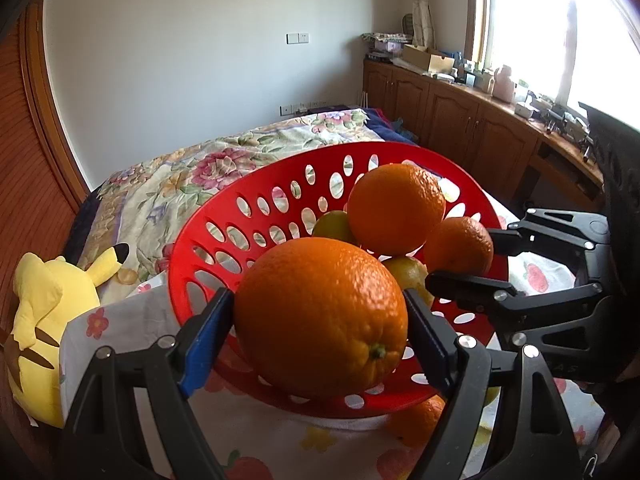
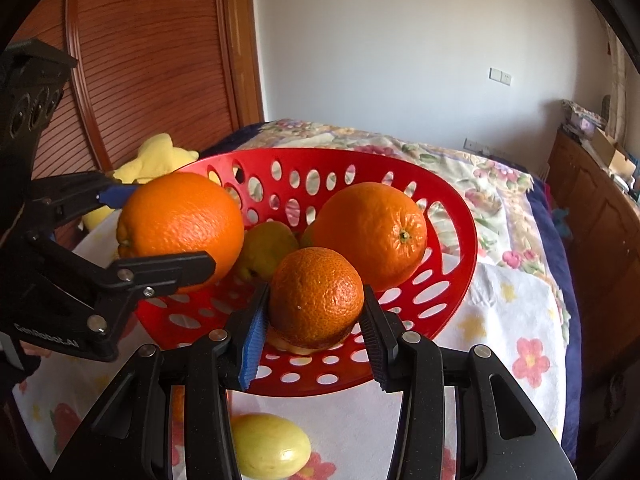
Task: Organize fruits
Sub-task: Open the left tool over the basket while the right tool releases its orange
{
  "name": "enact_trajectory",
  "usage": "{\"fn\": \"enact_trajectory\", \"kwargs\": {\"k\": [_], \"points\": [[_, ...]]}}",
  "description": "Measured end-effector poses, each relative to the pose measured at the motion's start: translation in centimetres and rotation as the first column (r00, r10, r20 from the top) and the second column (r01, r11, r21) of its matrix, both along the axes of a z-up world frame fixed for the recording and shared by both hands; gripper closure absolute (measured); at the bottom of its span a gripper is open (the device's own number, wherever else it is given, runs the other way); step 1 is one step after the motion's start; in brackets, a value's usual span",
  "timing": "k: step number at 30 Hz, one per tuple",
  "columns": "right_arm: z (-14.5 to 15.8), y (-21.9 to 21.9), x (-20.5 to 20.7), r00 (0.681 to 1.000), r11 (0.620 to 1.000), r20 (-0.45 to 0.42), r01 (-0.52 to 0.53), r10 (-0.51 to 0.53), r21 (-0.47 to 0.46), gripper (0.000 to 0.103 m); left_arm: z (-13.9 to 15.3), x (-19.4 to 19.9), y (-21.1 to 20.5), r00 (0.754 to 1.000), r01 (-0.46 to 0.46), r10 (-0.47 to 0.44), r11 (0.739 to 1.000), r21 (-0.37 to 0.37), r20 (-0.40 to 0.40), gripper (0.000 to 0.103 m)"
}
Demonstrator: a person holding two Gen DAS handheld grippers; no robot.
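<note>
A plain white wall (image 1: 180, 60) with a small switch plate (image 1: 298, 38) stood behind a floral-quilted bed (image 1: 208, 172), flanked by a slatted reddish wooden wardrobe door (image 2: 160, 64) and low brown wooden cabinets (image 1: 452, 120) beneath a bright, curtained window (image 1: 560, 28).

1. Green fruit (image 1: 334, 226) in the red basket (image 1: 224, 216), mostly hidden behind oranges; kind unclear.
2. Orange (image 1: 416, 420) under the basket, half covered.
3. Yellow fruit (image 2: 270, 446) partly blocked by the gripper frame.
4. Windowsill clutter (image 1: 532, 104) too small to identify.
</note>
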State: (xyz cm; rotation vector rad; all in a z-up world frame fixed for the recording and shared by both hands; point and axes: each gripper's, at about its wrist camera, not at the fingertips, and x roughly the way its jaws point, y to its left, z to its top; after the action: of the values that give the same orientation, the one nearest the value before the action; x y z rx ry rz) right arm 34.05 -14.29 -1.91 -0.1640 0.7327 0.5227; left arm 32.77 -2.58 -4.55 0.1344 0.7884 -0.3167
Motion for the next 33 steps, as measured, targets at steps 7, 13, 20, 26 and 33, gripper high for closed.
{"fn": "enact_trajectory", "kwargs": {"k": [7,13,20,26,33], "points": [[0.1,0.0,0.0,1.000,1.000,0.000,0.004,-0.004,0.000,0.059,-0.3,0.6,-0.6,1.000,0.004,-0.003,1.000,0.018,-0.023,0.020],[0.1,-0.2,0.1,1.000,1.000,-0.003,0.004,-0.004,0.011,0.059,0.2,0.3,-0.5,1.000,0.014,-0.014,1.000,0.002,-0.010,0.020],[0.0,-0.4,0.2,1.000,1.000,-0.010,0.006,-0.006,0.023,0.059,2.0,-0.9,0.3,0.999,0.008,-0.007,0.999,-0.045,0.039,0.019],[-0.1,-0.4,0.0,1.000,1.000,-0.011,0.011,-0.010,0.026,0.059,2.5,-1.5,1.3,0.998,-0.021,0.024,0.998,-0.056,0.050,0.019],[0.3,-0.7,-0.5,1.000,0.998,-0.022,0.022,-0.021,0.064,0.054,2.8,-3.5,3.0,0.995,-0.061,0.067,0.995,-0.083,0.071,0.019]]}}
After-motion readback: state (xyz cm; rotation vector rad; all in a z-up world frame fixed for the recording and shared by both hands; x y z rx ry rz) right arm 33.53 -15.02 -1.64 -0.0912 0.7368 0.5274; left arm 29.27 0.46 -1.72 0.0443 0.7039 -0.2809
